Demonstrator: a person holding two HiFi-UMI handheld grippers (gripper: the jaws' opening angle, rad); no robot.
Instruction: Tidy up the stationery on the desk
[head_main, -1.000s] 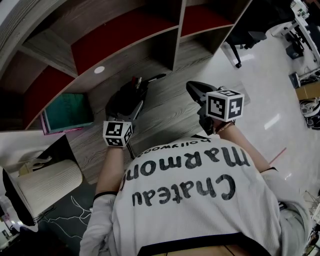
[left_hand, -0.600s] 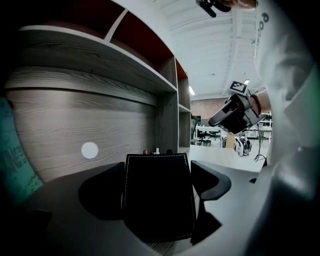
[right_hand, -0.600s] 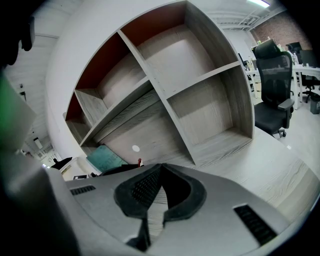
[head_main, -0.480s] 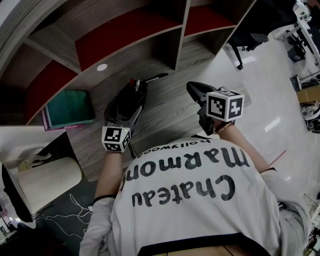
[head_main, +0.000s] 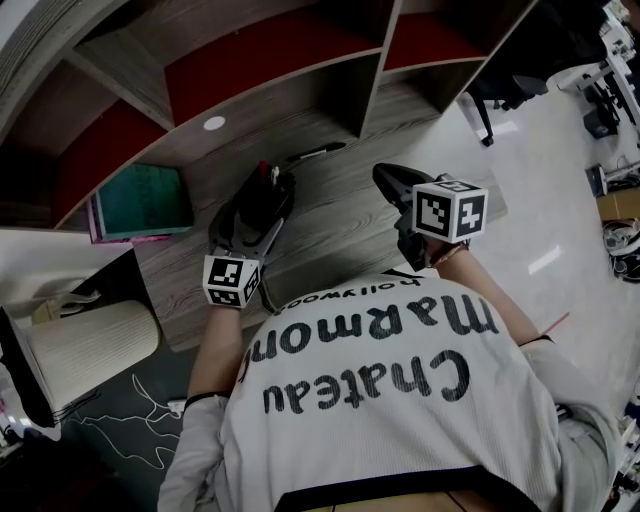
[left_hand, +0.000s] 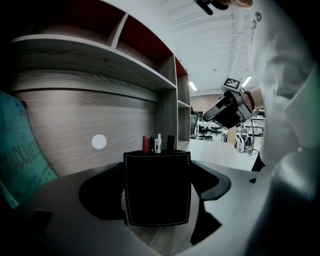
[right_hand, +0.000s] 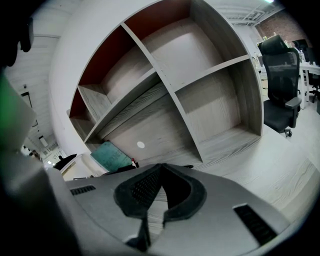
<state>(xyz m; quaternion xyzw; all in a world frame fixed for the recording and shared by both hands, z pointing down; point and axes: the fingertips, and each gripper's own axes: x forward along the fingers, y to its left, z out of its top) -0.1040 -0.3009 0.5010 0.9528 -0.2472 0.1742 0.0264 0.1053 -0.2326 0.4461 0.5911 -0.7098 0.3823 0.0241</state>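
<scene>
A black stitched pen holder (left_hand: 157, 187) with several pens (left_hand: 151, 144) standing in it sits between the jaws of my left gripper (left_hand: 159, 200), which is shut on its sides. In the head view the left gripper (head_main: 262, 200) holds the pen holder (head_main: 272, 186) low over the wooden desk (head_main: 330, 225), near the shelf unit. I cannot tell whether the holder touches the desk. A black pen (head_main: 318, 153) lies on the desk beyond it. My right gripper (head_main: 388, 178) hovers over the desk's right part; its jaws (right_hand: 161, 167) are shut with nothing in them.
A teal book (head_main: 140, 200) leans at the left of the desk, also seen as the teal book (right_hand: 112, 155). A white disc (head_main: 214, 123) marks the shelf unit's back panel (head_main: 260, 110). An office chair (right_hand: 282, 95) stands on the floor to the right.
The left gripper with the pen holder has drawn back slightly toward the person. The right gripper has stayed where it was.
</scene>
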